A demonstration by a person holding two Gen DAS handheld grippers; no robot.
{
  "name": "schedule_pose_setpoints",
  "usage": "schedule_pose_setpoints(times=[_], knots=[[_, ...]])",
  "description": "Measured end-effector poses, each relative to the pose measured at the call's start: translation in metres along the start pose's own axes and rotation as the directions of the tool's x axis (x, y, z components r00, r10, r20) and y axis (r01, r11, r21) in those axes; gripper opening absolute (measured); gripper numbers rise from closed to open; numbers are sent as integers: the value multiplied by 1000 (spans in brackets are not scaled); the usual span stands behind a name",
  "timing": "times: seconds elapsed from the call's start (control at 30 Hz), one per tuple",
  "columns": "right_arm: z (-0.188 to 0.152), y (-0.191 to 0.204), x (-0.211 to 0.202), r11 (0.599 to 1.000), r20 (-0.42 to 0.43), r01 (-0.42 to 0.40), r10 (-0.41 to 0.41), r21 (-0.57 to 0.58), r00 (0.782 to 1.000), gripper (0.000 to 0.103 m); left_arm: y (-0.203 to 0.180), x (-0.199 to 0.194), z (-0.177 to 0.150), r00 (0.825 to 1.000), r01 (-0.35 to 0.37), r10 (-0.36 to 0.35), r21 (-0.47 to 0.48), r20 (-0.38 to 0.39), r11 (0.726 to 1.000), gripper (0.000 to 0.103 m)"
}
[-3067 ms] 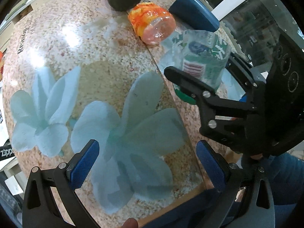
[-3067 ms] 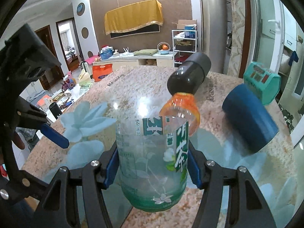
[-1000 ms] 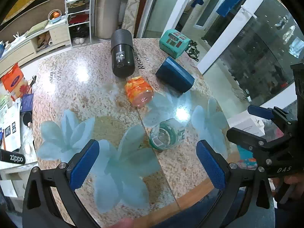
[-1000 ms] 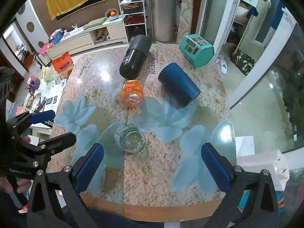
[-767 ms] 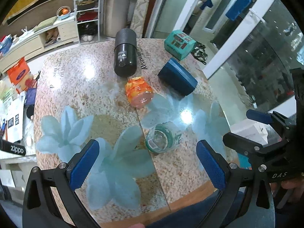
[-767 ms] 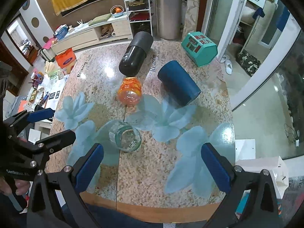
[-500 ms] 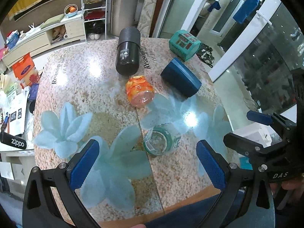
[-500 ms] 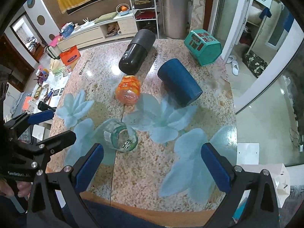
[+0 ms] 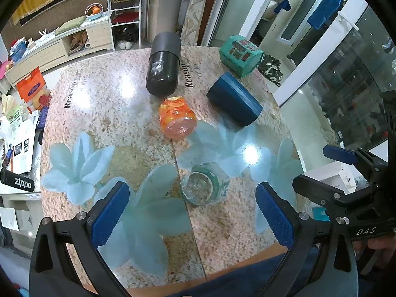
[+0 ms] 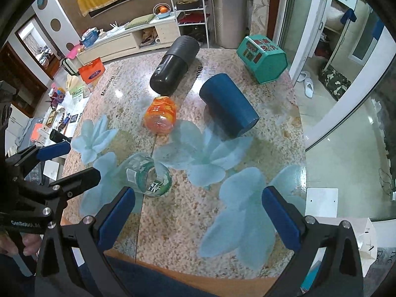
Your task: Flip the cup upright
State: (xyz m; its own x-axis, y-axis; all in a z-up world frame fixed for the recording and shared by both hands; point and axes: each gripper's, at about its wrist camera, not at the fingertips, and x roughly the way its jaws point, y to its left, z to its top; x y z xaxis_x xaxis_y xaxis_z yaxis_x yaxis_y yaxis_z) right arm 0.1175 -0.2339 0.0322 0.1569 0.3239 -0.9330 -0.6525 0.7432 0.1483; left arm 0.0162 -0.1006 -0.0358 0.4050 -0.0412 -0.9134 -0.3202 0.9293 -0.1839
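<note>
Clear cup [image 9: 203, 185] stood upright on our table [image 9: 104, 113], our left gripper [image 9: 193, 212] and right gripper [image 10: 198, 210] spread wide, empty, above the near edge.

A home living room: a long low cabinet [image 10: 118, 40] at the far wall, a shelf rack [image 10: 190, 7] with a fruit bowl [image 10: 162, 10] (oranges inside), slippers [image 10: 307, 80] by the right-hand door.
</note>
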Motion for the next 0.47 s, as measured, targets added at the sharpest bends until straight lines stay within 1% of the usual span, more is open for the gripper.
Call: schedule_pose_setpoints(times=[0.47], knots=[[-1, -4, 4, 1000, -9, -6, 6, 0, 1000, 103, -4, 6, 0, 1000, -3, 3, -1, -9, 1000, 103]])
